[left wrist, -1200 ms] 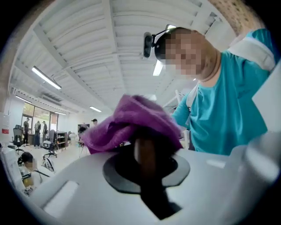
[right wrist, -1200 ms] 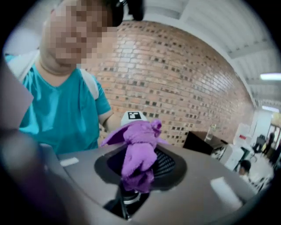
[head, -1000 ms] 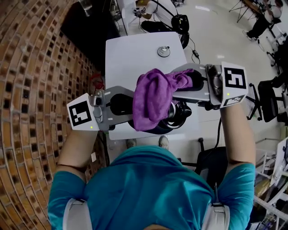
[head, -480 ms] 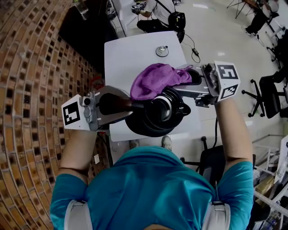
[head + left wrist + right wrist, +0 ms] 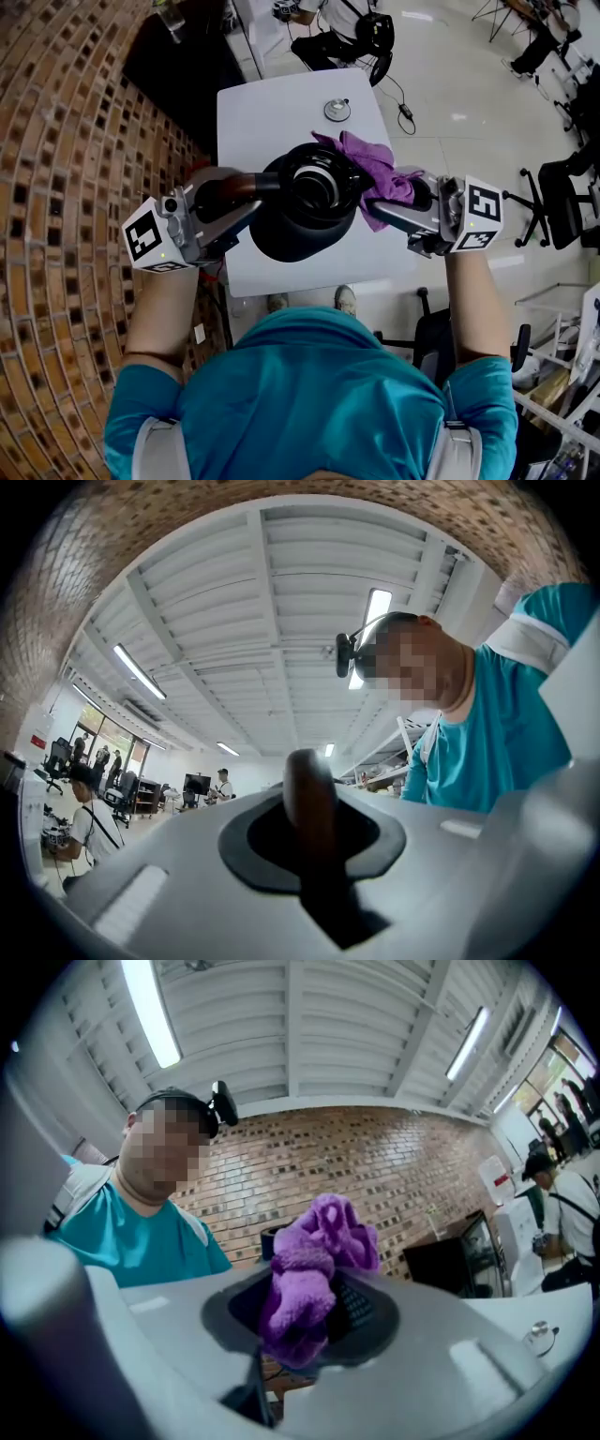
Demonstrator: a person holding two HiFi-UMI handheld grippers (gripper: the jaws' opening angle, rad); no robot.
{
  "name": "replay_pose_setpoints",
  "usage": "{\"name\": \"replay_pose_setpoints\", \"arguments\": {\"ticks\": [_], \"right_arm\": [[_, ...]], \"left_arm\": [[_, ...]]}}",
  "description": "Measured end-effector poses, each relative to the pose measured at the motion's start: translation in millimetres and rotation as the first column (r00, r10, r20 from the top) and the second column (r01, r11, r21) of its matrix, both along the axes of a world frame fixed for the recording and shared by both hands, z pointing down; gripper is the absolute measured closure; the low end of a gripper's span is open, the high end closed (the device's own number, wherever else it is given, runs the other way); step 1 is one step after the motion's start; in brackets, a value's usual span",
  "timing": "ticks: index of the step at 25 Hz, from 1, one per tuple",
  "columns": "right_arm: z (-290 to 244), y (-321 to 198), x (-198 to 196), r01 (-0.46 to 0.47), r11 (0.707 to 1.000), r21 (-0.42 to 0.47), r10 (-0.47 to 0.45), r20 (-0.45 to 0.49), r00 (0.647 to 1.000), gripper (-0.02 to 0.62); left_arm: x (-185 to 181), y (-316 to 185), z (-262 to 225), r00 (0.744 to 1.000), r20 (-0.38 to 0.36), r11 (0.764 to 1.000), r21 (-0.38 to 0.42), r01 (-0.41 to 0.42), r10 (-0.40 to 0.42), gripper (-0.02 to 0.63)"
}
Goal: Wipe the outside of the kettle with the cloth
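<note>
Item: black kettle [image 5: 298,211], centre of the head view, its open mouth turned up toward the camera, overlapping the lower half of the white table [image 5: 272,112]. Brown kettle handle [image 5: 223,192] runs out to the left of the frame. Left gripper [image 5: 246,187]: claw pinching the kettle handle, which fills the gap between the jaws in the left gripper view. Item: purple cloth [image 5: 373,167], bunched, right of centre in the head view, lying against the kettle's upper right side. Right gripper [image 5: 398,194]: claw pressed onto a fold of the cloth, with the rest bulging out beyond the jaws in the right gripper view. Both grippers carry a cube with square markers at their outer ends, lower left and right of centre. Also present: a small round metal lid [image 5: 337,110] on the table, upper centre, well apart from the kettle; a brick wall [image 5: 66,187] along the left of the frame; the person's teal shirt [image 5: 309,394] at the bottom.
</note>
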State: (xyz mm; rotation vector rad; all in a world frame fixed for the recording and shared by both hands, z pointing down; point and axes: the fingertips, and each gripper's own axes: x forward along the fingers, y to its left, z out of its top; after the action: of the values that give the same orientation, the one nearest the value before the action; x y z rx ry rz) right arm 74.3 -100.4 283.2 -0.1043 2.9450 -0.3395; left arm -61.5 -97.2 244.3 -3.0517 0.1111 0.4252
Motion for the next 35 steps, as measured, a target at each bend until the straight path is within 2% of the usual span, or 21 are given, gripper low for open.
{"name": "replay_pose_setpoints", "arguments": {"ticks": [5, 8, 12, 15, 17, 21, 26, 30, 35], "right_arm": [[7.8, 10.3, -8.6, -0.035, 0.999, -0.037, 0.036, 0.04, 0.999, 0.499], [3.2, 14.7, -15.3, -0.046, 0.999, -0.03, 0.047, 0.031, 0.998, 0.499], [-6.6, 19.1, -30.4, -0.038, 0.999, -0.006, 0.038, 0.033, 0.999, 0.499], [-6.3, 23.1, -32.2, -0.012, 1.0, 0.008, 0.011, 0.053, 0.999, 0.499], [-0.5, 17.3, -24.1, -0.034, 0.999, -0.015, 0.035, 0.081, 0.996, 0.499], [36.0, -9.9, -8.6, -0.148, 0.988, -0.042, 0.15, 0.028, 0.988, 0.499], [102.8, -45.2, 6.3, -0.263, 0.962, -0.073, 0.262, -0.02, 0.965, 0.497], [161.1, -63.1, 11.4, -0.315, 0.944, -0.096, 0.313, -0.033, 0.949, 0.497], [210.4, -75.5, 11.8, -0.33, 0.934, -0.136, 0.33, -0.026, 0.944, 0.497]], "left_arm": [[-8.1, -12.1, 9.3, 0.997, 0.0, 0.997, -0.034, 0.075, -0.075, 0.533], [-5.4, -23.5, 15.9, 0.992, 0.012, 0.99, -0.068, 0.125, -0.125, 0.534], [-9.1, -37.4, 26.9, 0.986, -0.01, 0.976, -0.142, 0.163, -0.166, 0.534], [-7.7, -44.4, 36.9, 0.982, 0.011, 0.971, -0.147, 0.187, -0.188, 0.534], [-8.3, -50.0, 47.9, 0.98, 0.03, 0.967, -0.157, 0.201, -0.199, 0.534], [-11.0, -61.7, 79.2, 0.976, 0.059, 0.961, -0.173, 0.217, -0.209, 0.534], [-6.9, -80.1, 136.1, 0.976, 0.074, 0.964, -0.157, 0.214, -0.204, 0.534], [-4.8, -92.6, 192.1, 0.977, 0.071, 0.965, -0.159, 0.209, -0.2, 0.534], [1.3, -105.0, 247.4, 0.98, 0.057, 0.971, -0.132, 0.199, -0.193, 0.532]]}}
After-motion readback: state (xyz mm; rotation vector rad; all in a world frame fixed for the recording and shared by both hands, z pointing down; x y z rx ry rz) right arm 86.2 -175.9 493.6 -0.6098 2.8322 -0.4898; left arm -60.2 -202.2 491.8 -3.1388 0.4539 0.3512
